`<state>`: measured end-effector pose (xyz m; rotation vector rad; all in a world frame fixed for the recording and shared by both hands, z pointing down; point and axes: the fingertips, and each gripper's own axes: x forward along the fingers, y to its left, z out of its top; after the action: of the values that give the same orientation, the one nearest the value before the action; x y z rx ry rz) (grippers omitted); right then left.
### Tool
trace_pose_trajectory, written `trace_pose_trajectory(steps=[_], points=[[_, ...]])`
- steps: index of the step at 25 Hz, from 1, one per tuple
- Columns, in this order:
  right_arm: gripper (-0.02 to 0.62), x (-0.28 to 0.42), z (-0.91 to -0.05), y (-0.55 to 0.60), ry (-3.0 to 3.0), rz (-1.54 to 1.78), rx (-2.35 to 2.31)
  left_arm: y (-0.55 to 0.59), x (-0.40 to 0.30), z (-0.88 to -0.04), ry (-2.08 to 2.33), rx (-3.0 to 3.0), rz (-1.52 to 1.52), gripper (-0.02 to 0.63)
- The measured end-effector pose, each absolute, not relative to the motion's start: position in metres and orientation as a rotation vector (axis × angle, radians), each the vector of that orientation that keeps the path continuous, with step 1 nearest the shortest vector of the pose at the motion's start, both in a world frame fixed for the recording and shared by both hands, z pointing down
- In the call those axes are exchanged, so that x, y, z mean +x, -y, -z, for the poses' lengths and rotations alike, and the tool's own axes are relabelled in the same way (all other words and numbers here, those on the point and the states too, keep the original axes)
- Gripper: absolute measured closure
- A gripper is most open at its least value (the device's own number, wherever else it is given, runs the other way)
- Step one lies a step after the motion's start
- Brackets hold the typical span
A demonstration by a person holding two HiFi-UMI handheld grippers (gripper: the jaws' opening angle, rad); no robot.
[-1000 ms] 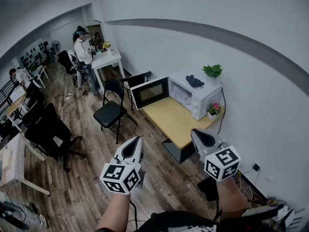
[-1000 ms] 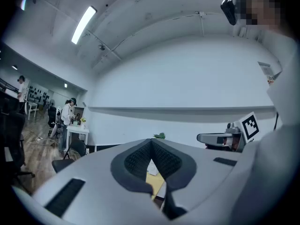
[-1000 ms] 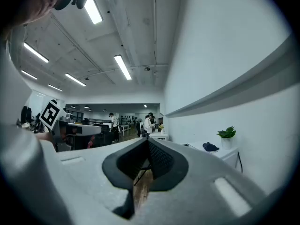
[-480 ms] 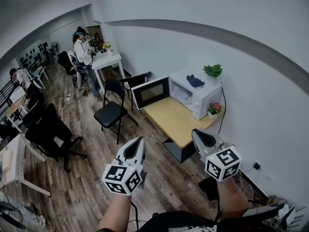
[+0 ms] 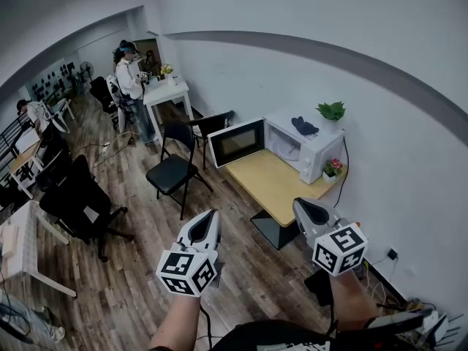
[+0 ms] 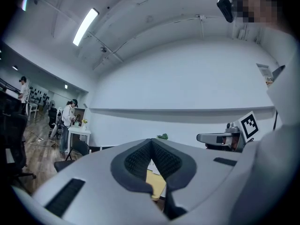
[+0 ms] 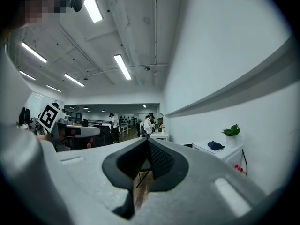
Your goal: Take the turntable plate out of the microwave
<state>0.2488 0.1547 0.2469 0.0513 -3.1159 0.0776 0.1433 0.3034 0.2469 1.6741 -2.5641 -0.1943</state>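
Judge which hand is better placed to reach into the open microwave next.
Right, probably. The right tongs sit nearer the table and roughly in line with the microwave cavity; the left tongs line up with the open door instead. Both are shut, empty and far off.

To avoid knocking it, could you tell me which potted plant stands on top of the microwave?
The green leafy plant; the pink-flowered pot sits lower, on the wooden table beside the microwave.

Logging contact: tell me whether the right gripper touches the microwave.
Apart. The head view shows the right gripper well short of the microwave, bare table top showing between them.
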Motion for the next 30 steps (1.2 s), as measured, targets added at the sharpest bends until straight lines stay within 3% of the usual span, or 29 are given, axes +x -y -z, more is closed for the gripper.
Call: trace_pose_trajectory(steps=[14, 30], points=[[0.592, 0.190, -0.265, -0.185, 3.098, -0.095, 0.053, -0.337, 0.089, -0.261, 2.545, 1.682, 0.183, 0.604], [0.592, 0.047, -0.264, -0.052, 3.132, -0.099, -0.054, -0.215, -0.035, -0.269, 2.605, 1.567, 0.146, 0.604]])
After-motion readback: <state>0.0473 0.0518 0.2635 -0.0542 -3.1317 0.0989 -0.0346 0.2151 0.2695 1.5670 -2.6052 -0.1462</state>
